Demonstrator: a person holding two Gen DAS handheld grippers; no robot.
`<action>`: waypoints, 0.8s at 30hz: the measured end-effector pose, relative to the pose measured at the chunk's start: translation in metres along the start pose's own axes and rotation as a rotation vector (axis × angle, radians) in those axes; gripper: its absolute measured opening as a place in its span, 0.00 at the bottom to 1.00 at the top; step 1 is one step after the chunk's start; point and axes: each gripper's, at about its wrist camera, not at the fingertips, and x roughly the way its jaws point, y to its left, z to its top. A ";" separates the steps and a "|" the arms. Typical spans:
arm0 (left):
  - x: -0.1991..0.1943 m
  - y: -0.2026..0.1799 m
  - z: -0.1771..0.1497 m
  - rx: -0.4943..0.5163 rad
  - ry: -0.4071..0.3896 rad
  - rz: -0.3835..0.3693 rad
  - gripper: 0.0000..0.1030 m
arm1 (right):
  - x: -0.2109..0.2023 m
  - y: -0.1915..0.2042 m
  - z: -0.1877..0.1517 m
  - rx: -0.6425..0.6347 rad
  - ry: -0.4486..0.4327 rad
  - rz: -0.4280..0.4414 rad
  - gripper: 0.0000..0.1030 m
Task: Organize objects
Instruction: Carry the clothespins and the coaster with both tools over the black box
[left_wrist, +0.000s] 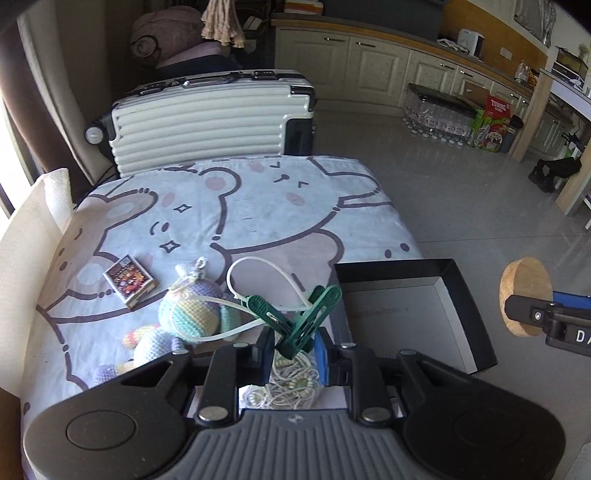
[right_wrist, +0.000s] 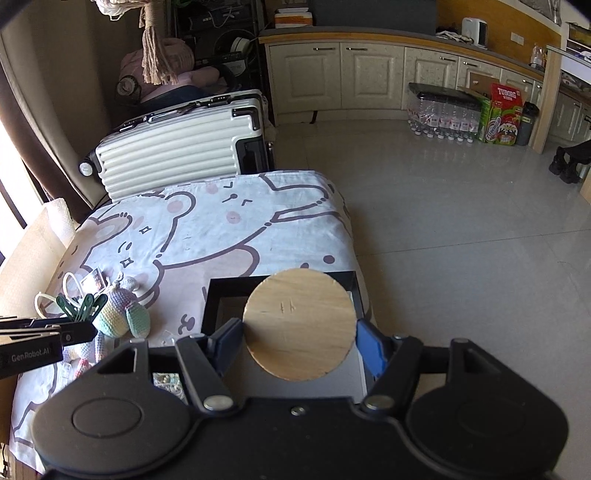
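My left gripper is shut on green clothes pegs strung on a white loop, held above the table's near edge; the pegs also show in the right wrist view. My right gripper is shut on a round cork coaster, held over the black open box. The coaster and the box show at right in the left wrist view. A pastel crochet toy and a small card box lie on the cartoon-bear cloth.
A tangle of white string with beads lies under the left gripper. A white suitcase stands behind the table. A paper towel roll is at the left edge. Bottles and cartons stand on the grey floor by the cabinets.
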 end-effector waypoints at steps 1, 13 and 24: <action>0.002 -0.002 0.000 0.004 0.004 -0.008 0.24 | 0.001 -0.002 0.000 0.004 0.003 0.000 0.66; 0.032 -0.035 0.004 0.065 0.055 -0.076 0.24 | 0.028 -0.028 -0.002 0.067 0.070 -0.007 0.66; 0.070 -0.051 0.004 0.063 0.148 -0.154 0.24 | 0.068 -0.048 -0.009 0.126 0.178 0.011 0.66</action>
